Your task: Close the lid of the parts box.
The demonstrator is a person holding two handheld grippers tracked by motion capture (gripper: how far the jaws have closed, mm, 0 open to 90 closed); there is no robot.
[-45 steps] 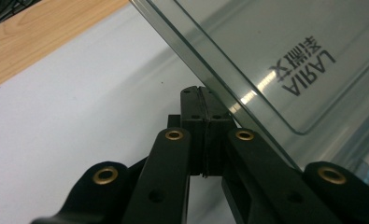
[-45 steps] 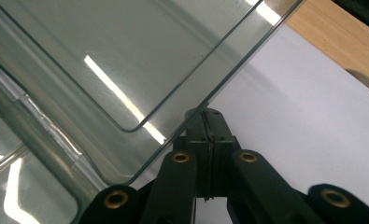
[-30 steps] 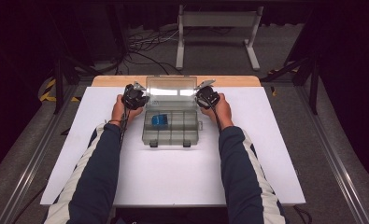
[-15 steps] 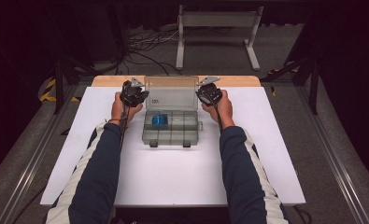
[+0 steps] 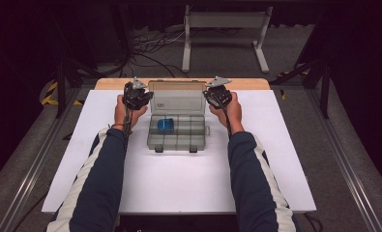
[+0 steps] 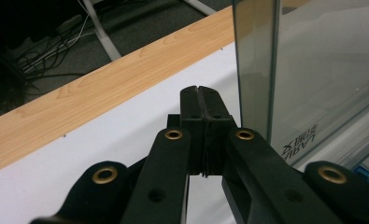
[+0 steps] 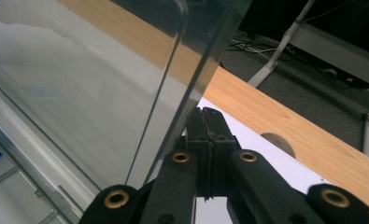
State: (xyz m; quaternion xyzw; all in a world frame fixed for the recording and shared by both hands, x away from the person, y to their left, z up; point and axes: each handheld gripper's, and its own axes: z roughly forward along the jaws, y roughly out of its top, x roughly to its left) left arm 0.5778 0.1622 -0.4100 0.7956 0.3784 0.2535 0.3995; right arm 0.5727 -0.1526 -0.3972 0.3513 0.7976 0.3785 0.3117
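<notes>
A clear plastic compartment box (image 5: 178, 139) sits mid-table with its lid (image 5: 177, 97) standing open at the far side. A blue object (image 5: 166, 124) lies in one of its compartments. My left gripper (image 5: 141, 96) is by the lid's left edge, its jaws (image 6: 202, 95) pressed shut with nothing between them; the lid edge (image 6: 254, 70) stands just to their right. At the lid's right edge is my right gripper (image 5: 212, 95), whose jaws (image 7: 205, 116) are also shut and empty, with the lid (image 7: 126, 70) rising in front and to the left.
A white sheet (image 5: 179, 179) covers the table, with a wooden strip (image 5: 116, 83) along the far edge. Beyond the table stand a metal frame (image 5: 225, 29) and floor cables (image 5: 145, 46). Both forearms reach in from the near side.
Both hands have shifted slightly outward and toward the far edge. The lid stays open and the blue object has not moved.
</notes>
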